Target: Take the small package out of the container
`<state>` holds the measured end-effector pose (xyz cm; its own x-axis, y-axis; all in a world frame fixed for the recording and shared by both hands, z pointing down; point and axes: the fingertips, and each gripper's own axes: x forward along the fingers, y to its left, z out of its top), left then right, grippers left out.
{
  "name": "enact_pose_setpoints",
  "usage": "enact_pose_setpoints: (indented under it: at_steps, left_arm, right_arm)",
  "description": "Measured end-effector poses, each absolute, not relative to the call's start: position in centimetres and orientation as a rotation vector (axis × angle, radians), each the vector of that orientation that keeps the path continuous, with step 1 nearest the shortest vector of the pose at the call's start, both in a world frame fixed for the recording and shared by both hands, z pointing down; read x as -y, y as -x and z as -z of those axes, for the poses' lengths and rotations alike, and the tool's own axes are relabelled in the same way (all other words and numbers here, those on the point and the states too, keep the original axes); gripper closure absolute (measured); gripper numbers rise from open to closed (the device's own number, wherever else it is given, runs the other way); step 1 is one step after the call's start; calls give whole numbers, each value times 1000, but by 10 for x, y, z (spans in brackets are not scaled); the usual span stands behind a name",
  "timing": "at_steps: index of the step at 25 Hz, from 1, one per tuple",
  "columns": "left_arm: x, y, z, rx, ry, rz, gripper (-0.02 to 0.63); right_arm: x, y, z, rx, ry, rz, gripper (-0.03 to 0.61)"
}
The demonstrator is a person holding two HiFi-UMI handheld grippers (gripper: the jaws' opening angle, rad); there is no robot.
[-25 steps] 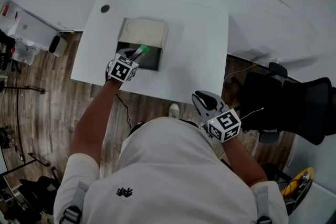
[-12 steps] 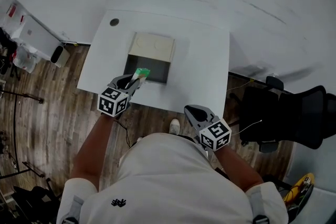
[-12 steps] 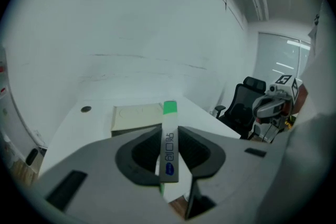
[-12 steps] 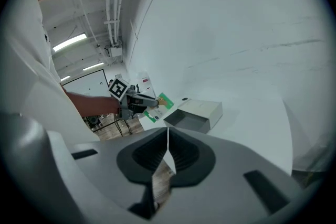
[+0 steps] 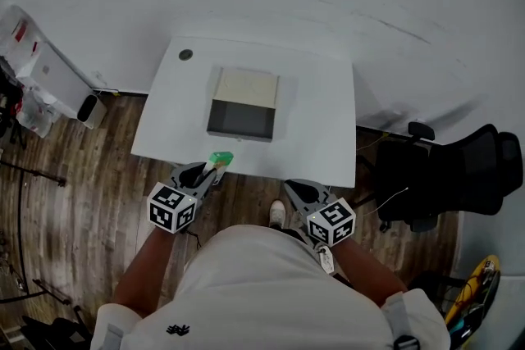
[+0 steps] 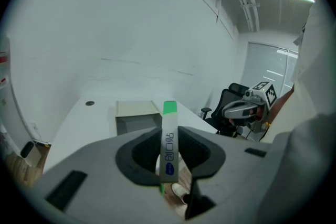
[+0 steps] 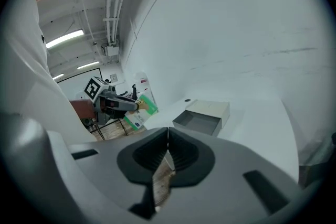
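Observation:
The small package, a flat white sachet with a green end, is pinched upright in my left gripper, which is held at the table's near edge, away from the container. In the left gripper view the package stands between the pads of the left gripper. The container, a shallow box with a dark inside and a cream lid, lies in the middle of the white table. My right gripper is shut with nothing in it, off the table near my body; the right gripper view shows its pads meeting.
A black office chair stands right of the table. A white bin and clutter sit at the left wall. A round cable hole is in the table's far left corner. Wooden floor lies below both grippers.
My left gripper has drawn back from over the container to the table's near edge, carrying the package. The right gripper has shifted a little left, still shut.

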<state>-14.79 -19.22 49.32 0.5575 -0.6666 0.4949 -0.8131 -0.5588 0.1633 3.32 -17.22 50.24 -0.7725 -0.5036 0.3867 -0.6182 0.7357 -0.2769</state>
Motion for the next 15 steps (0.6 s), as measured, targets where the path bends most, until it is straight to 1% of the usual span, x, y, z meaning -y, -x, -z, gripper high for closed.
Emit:
enact_pose_setpoints:
  at_steps: [9,15]
  left_arm:
    - [133,165,-478,1087,-2494,-491,517]
    - [103,168,-472,1037,-2544,-515,516]
  right_arm:
    - [120,-9,-491,2635,-969,-578,571]
    - [91,1,-482,2639,-987,-550,571]
